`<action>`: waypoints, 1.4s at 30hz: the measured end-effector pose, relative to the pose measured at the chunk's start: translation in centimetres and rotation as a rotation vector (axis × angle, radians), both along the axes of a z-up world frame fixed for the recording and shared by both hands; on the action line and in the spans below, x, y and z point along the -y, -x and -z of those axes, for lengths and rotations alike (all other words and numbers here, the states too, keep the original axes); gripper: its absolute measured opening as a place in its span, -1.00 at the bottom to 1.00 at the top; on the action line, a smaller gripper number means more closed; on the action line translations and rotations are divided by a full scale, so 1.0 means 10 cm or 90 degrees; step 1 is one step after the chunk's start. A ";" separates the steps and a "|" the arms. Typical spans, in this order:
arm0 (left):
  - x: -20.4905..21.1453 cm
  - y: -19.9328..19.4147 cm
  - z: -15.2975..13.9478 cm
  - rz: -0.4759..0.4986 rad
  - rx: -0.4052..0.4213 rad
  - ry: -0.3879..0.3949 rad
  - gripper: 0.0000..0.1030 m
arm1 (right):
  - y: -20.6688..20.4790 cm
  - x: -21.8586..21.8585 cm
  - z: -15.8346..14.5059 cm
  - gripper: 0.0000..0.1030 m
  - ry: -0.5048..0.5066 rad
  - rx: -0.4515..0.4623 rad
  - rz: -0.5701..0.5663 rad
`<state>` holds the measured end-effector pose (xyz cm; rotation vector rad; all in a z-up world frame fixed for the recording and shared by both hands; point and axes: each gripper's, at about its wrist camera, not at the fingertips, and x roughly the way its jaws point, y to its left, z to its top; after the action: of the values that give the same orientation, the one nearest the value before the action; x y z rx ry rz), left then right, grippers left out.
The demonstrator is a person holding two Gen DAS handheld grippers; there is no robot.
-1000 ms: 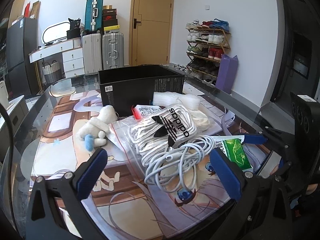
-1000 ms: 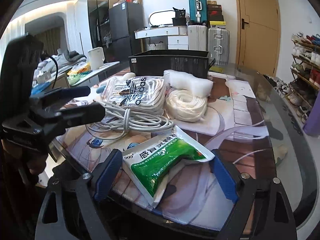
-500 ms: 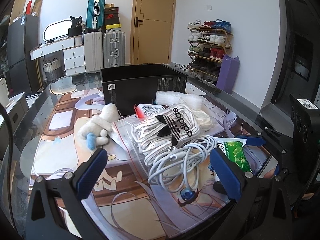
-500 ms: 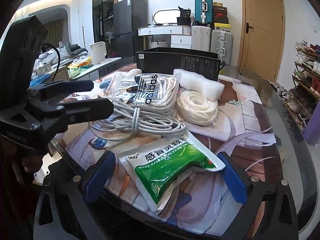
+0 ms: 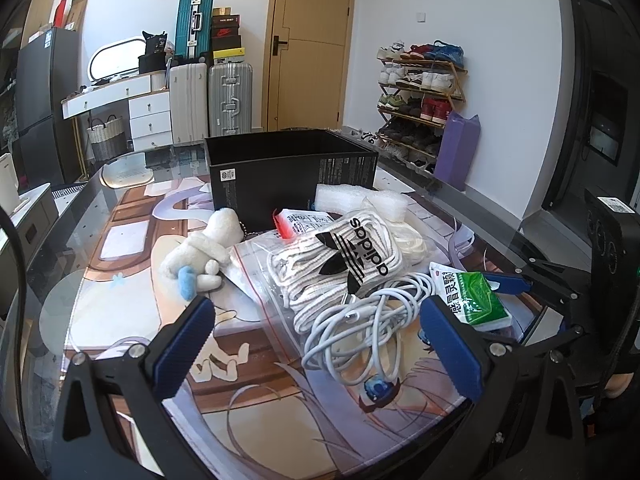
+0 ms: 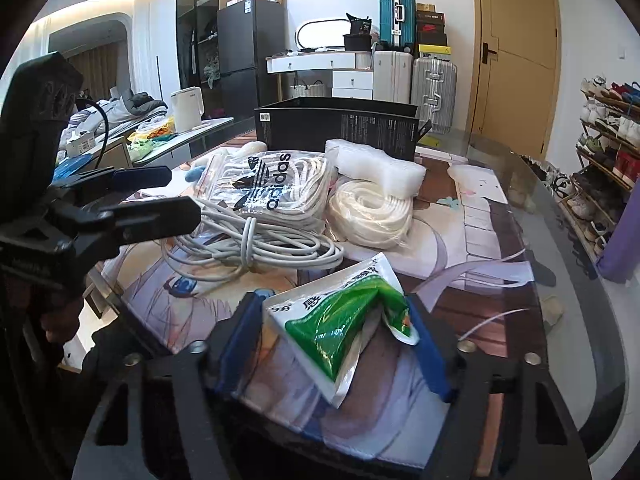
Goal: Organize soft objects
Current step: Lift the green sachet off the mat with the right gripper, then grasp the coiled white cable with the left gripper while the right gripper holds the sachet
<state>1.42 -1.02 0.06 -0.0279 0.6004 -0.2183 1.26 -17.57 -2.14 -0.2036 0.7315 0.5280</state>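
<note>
The green-and-white plastic sachet (image 6: 340, 320) sits low in the middle of the right wrist frame, crumpled between the blue pads of the right gripper (image 6: 334, 336), whose jaws have just closed in and now press it from both sides. In the left wrist view the same sachet (image 5: 472, 296) shows at the right edge of the pile, with the right gripper's dark fingers reaching in from the right.

The left gripper (image 5: 320, 344) stands wide, its blue pads apart at the bottom of its own frame with nothing between them but the printed table mat (image 5: 248, 420). In the right wrist view it enters from the left as black fingers (image 6: 132, 216) above the tangle of white cable (image 6: 248, 244).

Just beyond the cable lies a clear zip bag of white cord with a black trefoil label (image 5: 344, 260). Left of it in the left wrist frame lies a small white plush toy with a blue part (image 5: 200, 248). Right of the bag in the right wrist frame lies a coil of white rope (image 6: 372, 212), with a block of white foam (image 6: 376, 164) touching its far side. Behind them all, toward the upper middle, stands an open black cardboard box (image 5: 288, 168) on the glass table (image 6: 560, 240).
</note>
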 end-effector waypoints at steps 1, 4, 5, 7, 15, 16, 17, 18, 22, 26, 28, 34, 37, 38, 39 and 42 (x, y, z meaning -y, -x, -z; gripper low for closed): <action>0.01 0.00 0.00 0.001 0.000 0.000 0.98 | 0.01 0.01 0.00 0.27 -0.002 0.003 0.001; 0.01 0.00 0.01 0.003 -0.002 -0.002 0.98 | 0.01 0.05 -0.02 0.10 -0.003 0.006 0.006; 0.02 0.00 0.02 0.005 -0.004 -0.002 0.98 | 0.01 0.06 -0.01 0.10 -0.006 0.006 0.005; 0.03 0.00 0.03 0.006 -0.006 -0.002 0.98 | 0.02 0.07 -0.01 0.06 -0.010 0.008 0.004; 0.13 -0.04 0.04 0.024 -0.011 -0.007 0.98 | 0.07 0.15 -0.14 0.03 -0.035 0.042 0.016; 0.14 -0.05 0.04 0.027 -0.012 -0.008 0.98 | 0.07 0.18 -0.15 0.03 -0.038 0.043 0.021; 0.16 -0.06 0.04 0.032 -0.014 -0.011 0.98 | 0.07 0.20 -0.15 0.03 -0.039 0.044 0.028; 0.19 -0.07 0.05 0.039 -0.015 -0.013 0.97 | 0.06 0.22 -0.16 0.03 -0.040 0.044 0.034; 0.27 -0.05 0.06 0.081 -0.020 -0.015 0.81 | 0.03 0.28 -0.16 0.03 -0.047 0.041 0.048; 0.38 0.00 0.07 0.134 -0.033 -0.017 0.47 | 0.02 0.31 -0.15 0.03 -0.048 0.039 0.053; 0.43 0.02 0.08 0.163 -0.049 -0.014 0.32 | 0.02 0.32 -0.15 0.03 -0.047 0.038 0.053; 0.58 -0.02 0.12 0.185 -0.070 -0.036 0.30 | 0.03 0.33 -0.15 0.03 -0.048 0.039 0.053; 0.63 -0.10 0.12 0.187 -0.076 -0.035 0.30 | 0.02 0.33 -0.14 0.03 -0.048 0.039 0.054; 0.65 -0.13 0.12 0.186 -0.077 -0.035 0.27 | 0.02 0.34 -0.14 0.03 -0.048 0.039 0.056; 0.67 -0.16 0.12 0.184 -0.077 -0.037 0.23 | 0.02 0.35 -0.13 0.03 -0.049 0.038 0.056; 0.70 -0.23 0.15 0.175 -0.088 -0.049 -0.31 | 0.01 0.36 -0.13 0.03 -0.049 0.039 0.059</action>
<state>3.68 -8.05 -1.45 0.1147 0.7504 -0.4619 1.16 -21.17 -0.82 -0.1124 0.6571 0.4586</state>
